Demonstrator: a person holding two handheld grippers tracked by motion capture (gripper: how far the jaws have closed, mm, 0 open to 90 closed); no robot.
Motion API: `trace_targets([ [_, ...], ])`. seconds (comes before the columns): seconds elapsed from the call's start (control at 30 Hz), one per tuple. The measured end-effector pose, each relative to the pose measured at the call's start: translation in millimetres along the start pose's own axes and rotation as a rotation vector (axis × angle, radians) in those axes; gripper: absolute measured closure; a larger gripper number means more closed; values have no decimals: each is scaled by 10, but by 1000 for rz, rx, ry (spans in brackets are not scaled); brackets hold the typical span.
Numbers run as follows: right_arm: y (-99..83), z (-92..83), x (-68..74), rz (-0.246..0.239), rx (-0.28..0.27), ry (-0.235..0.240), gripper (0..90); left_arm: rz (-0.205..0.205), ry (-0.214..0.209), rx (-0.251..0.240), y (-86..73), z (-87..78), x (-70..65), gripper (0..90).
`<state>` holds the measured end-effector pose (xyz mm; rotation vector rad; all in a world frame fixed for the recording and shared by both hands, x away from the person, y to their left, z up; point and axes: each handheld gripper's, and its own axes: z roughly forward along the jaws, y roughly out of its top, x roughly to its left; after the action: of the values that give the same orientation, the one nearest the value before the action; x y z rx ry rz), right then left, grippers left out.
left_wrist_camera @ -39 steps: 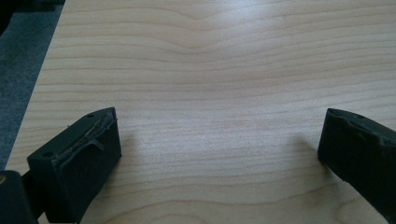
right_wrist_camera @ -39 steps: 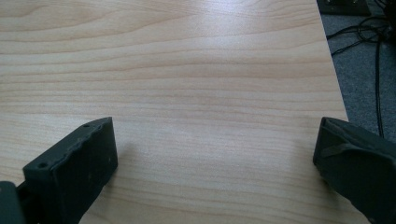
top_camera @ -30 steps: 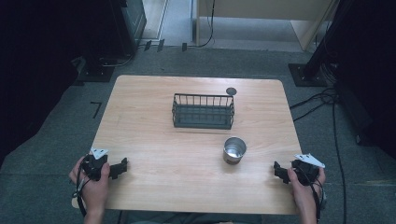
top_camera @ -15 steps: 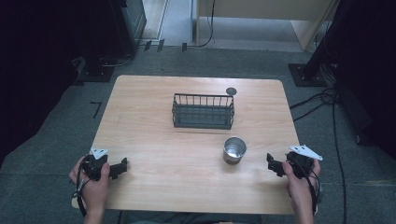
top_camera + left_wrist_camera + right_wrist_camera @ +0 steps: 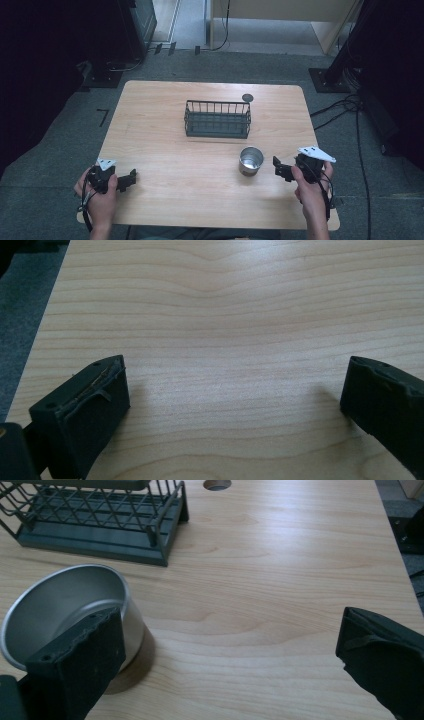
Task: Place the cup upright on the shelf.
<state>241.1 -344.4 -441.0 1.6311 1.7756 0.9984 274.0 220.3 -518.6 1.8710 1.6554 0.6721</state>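
Both grippers stand with jaws wide, holding nothing. Right gripper [image 5: 278,168] sits just beside the metal cup [image 5: 250,160], which stands upright near the wire basket [image 5: 217,119]. Left gripper [image 5: 131,178] rests well apart from the cup.

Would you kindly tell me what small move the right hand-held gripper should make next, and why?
Probably a short slide toward the person's left, to bring the round silver metal cup between its jaws. The right hand-held gripper is open and beside the cup; in the right gripper view one jaw overlaps the cup's near wall, while the gap between the jaws shows bare light wooden table.
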Motion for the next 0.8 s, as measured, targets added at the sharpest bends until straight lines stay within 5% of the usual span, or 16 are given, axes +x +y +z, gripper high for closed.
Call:
trace_targets([
  [0.8, 136, 209, 520, -67, 18, 107, 0, 0, 0, 1, 0, -1, -1, 0],
])
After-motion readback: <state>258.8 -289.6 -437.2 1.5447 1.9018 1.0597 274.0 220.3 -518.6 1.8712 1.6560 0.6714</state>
